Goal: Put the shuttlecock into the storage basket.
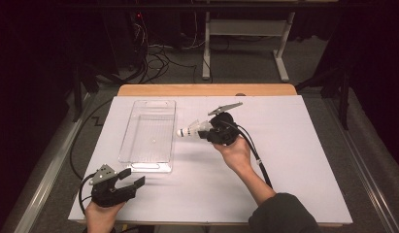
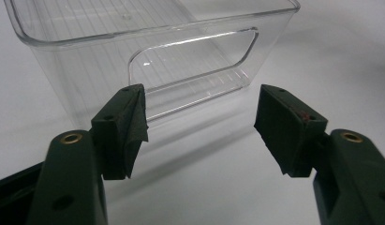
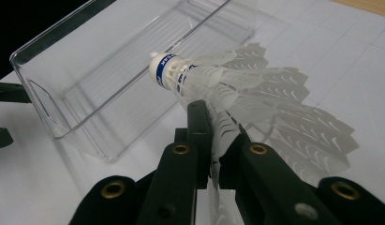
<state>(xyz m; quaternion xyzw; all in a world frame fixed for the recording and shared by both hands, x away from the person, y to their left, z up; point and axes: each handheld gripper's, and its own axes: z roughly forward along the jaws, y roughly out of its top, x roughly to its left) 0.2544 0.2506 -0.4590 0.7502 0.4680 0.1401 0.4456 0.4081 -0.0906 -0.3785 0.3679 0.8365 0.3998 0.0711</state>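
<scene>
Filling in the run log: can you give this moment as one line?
right tool: shut on shuttlecock, beside bin | left tool: open, near bin's end | bin: empty

Dark room; grey floor [image 1: 245,68], cables [image 1: 156,58], white table legs [image 1: 207,48] behind.

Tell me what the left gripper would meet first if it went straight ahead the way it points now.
Probably the near end wall of the clear bin, around its handle cutout. The left gripper is open and aimed at that wall, with bare white table between, though depth is hard to judge.
</scene>
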